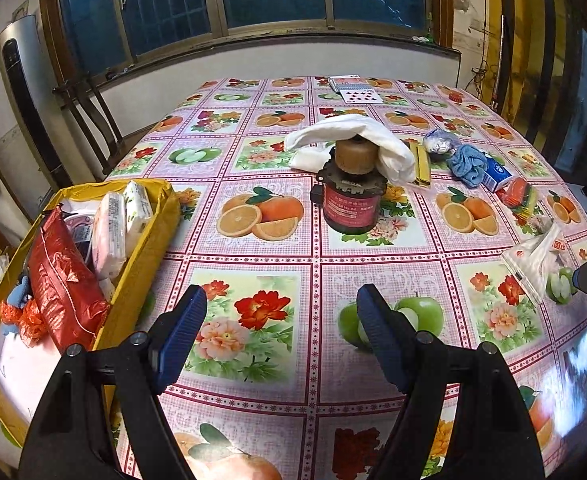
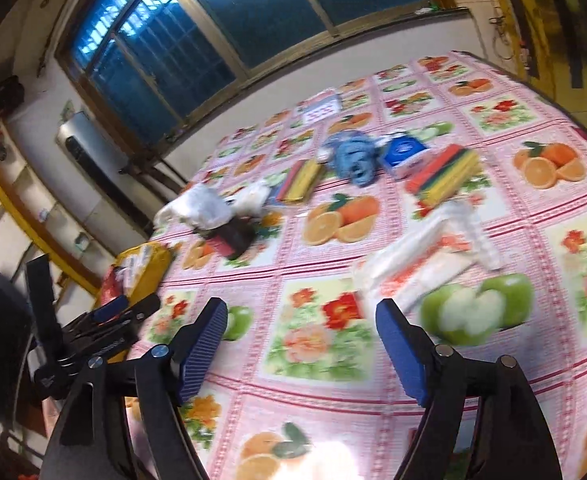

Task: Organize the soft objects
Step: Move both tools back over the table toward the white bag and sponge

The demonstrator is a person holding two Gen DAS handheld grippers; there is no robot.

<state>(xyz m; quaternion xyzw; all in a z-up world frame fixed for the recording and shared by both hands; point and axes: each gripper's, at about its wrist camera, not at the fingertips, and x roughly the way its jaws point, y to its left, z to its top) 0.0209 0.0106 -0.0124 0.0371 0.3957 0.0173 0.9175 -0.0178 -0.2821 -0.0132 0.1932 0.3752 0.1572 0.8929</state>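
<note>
Atop the motor [image 1: 351,196], a limp white cloth [image 1: 353,136]; left gripper [image 1: 281,336], right gripper [image 2: 301,344] spread, empty.

- White cloth [image 1: 357,136]: draped over the top of a dark red cylinder in mid-bench, its ends hanging to both sides;
- Blue rag [image 1: 467,164]: crumpled, lying right of it, beside a blue-and-white carton;
- Tissue packs [image 1: 123,220]: upright in the yellow box [image 1: 149,248] at the left edge.

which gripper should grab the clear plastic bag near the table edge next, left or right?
Right, probably. The right gripper is open with the plastic bag just ahead of its fingertips. The left gripper, also open, sits nearer the yellow box, with the bag far off to its side.
</note>
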